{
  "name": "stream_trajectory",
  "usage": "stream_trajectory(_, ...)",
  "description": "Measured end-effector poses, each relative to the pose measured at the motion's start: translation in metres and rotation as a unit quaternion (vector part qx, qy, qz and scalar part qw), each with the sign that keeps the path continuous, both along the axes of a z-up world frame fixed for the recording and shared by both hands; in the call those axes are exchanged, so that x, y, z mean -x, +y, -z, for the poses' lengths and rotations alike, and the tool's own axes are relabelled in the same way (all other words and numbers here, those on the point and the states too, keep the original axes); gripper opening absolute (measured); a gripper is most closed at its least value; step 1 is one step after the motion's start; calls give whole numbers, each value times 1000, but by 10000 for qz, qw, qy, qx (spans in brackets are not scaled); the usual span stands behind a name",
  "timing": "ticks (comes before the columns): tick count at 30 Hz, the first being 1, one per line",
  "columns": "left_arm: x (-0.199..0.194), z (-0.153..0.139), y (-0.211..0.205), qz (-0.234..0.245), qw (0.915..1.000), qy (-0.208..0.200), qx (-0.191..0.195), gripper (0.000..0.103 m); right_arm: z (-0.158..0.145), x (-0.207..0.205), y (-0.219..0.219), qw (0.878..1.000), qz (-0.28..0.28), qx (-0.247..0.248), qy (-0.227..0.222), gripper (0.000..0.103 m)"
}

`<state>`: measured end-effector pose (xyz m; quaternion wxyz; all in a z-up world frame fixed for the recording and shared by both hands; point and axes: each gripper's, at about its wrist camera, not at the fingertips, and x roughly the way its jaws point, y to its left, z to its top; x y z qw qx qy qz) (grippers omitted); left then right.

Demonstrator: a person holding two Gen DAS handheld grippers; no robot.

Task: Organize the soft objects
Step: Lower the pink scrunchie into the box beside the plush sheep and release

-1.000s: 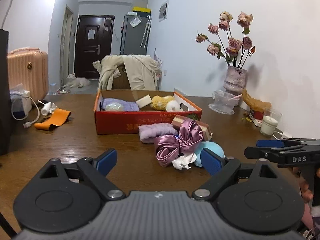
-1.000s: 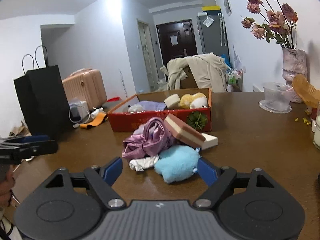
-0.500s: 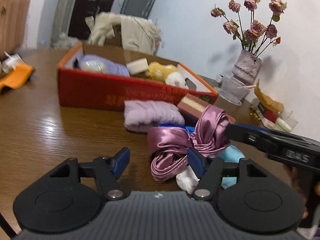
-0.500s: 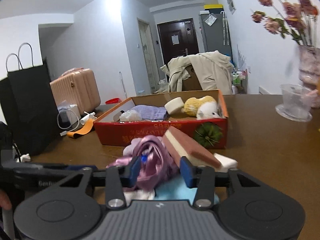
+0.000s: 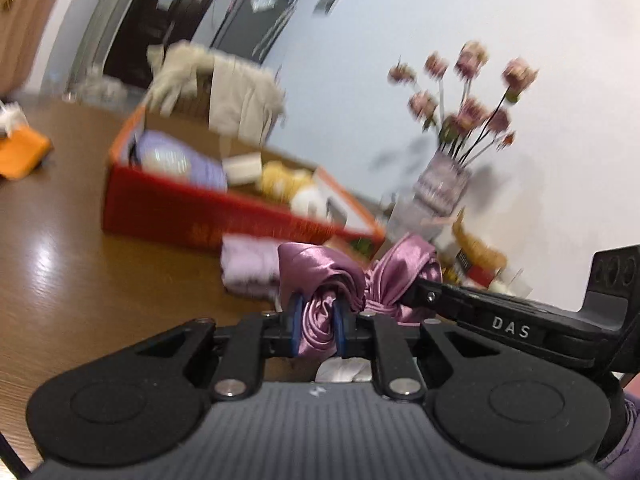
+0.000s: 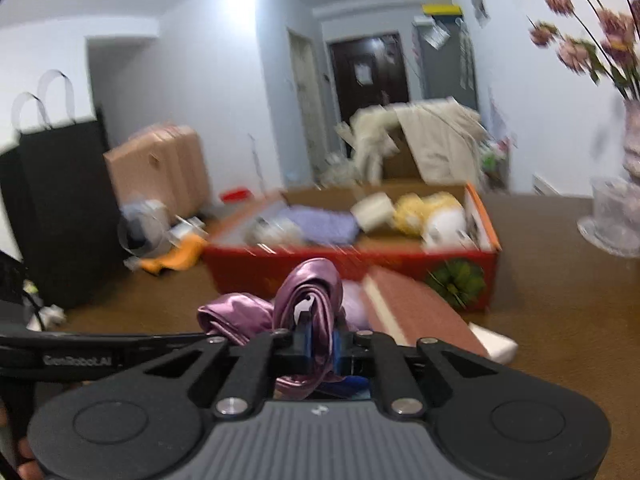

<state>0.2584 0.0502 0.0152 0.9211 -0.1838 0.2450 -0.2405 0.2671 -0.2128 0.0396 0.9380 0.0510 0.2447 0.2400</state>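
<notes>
On the bench [image 5: 72,280], at six o'clock of the red box [image 5: 192,216], the satin ribbon [image 5: 320,276] is clamped by both grippers' fingers, just closed; a lift boxward is called for next.

I see a brown wooden tabletop [image 5: 72,280] with a shine on it. A vase [image 5: 442,186] of dried pink roses [image 5: 472,92] stands by the white wall, and a clear plastic cup [image 6: 612,208] sits near it. On the far side of the tabletop I see something flat and orange [image 5: 22,152]. A tall black paper bag [image 6: 64,208] with handles stands there too. Behind the tabletop a cream coat [image 6: 424,140] hangs over a chair. A pink suitcase [image 6: 160,168] stands on the floor. Far back I see a dark door [image 6: 368,72] and a grey fridge [image 6: 444,60].
</notes>
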Motion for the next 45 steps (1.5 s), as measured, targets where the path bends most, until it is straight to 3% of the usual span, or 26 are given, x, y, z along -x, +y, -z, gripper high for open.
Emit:
stream_trajectory(6, 13, -30, 19, -93, 9997, -225, -81, 16, -20, 5, 12, 9990, -291, -342, -15, 9)
stream_trajectory(9, -17, -55, 17, 26, 9993, -295, -228, 16, -37, -17, 13, 9992, -252, -290, -106, 9)
stream_trajectory(12, -70, -79, 3, 160, 9984, -318, -442, 16, -57, -69, 5, 9995, -152, -255, -84, 9)
stream_trajectory(16, -173, -81, -26, 1, 9969, 332, -714, 16, -54, -170, -1, 9989, 35, -57, 458, 9)
stream_trajectory(19, -241, -59, -42, -166, 9922, 988, -745, 16, -32, -242, 3, 9941, 299, 313, 990, 10)
stream_trajectory(21, -275, -37, -53, -198, 9870, 1346, -859, 18, -11, -279, 9, 9876, 485, 722, 1306, 13)
stream_trajectory(24, -301, -9, -63, -316, 9773, 1627, -1322, 19, 13, -301, 23, 9771, 681, 1494, 1357, 21)
stream_trajectory(27, -300, -1, -55, -299, 9779, 1602, -1313, 36, 23, -304, 23, 9761, 490, 1567, 1424, 30)
stream_trajectory(34, -270, -36, -43, -220, 9828, 1180, -1401, 39, -21, -280, 6, 9824, 466, 1445, 1089, 56)
stream_trajectory(41, -192, -105, -21, -259, 9857, 394, -1615, 48, -100, -204, -23, 9893, 622, 1267, 366, 65)
stream_trajectory(45, -129, -128, -7, -346, 9844, -1, -1722, 63, -129, -137, -38, 9925, 628, 1044, -56, 74)
